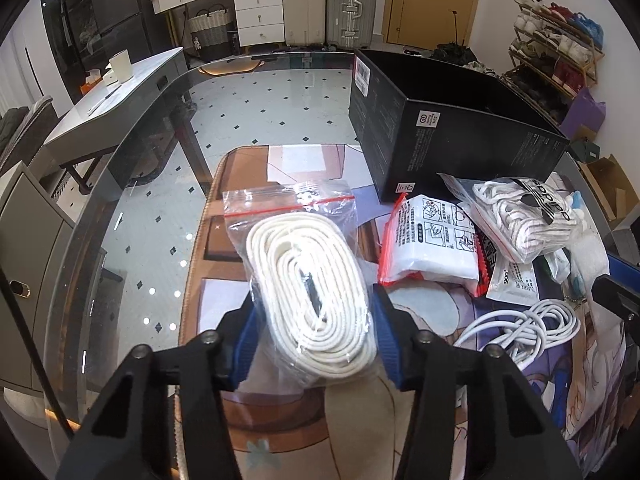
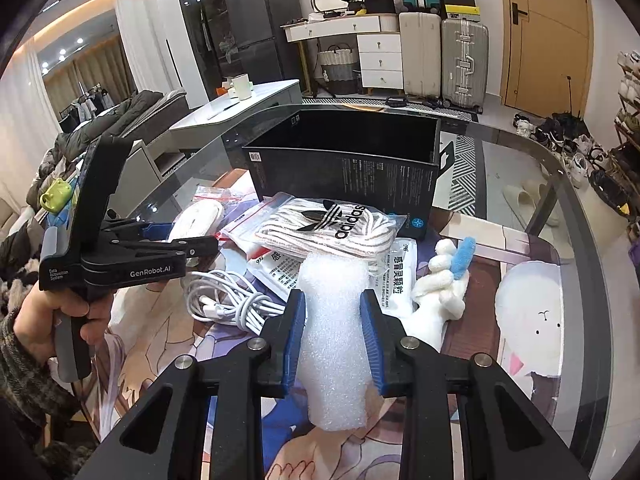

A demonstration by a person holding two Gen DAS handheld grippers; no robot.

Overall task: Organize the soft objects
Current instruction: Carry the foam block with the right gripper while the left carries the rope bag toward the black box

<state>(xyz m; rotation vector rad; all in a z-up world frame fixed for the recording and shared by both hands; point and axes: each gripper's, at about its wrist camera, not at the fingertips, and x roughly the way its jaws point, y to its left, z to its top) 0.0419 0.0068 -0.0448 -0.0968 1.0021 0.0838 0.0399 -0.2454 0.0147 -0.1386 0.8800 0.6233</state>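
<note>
My left gripper [image 1: 312,312] is shut on a clear zip bag of coiled white rope [image 1: 308,280], holding it above the glass table [image 1: 132,216]. It also shows in the right wrist view [image 2: 180,240] at the left. My right gripper [image 2: 332,312] is shut on a white foam piece [image 2: 334,340]. An open black box [image 2: 344,168] stands at the back; in the left view the box [image 1: 448,128] is at the upper right. A bag of white laces with an adidas label [image 2: 332,228] lies on other packets before the box.
A white cable bundle [image 2: 232,300], medicine packets [image 1: 432,240], and a white soft toy with a blue piece [image 2: 444,280] lie on the printed mat [image 2: 528,304]. The table's rounded edge [image 1: 68,280] is at the left. Suitcases [image 2: 444,56] and a side table stand beyond.
</note>
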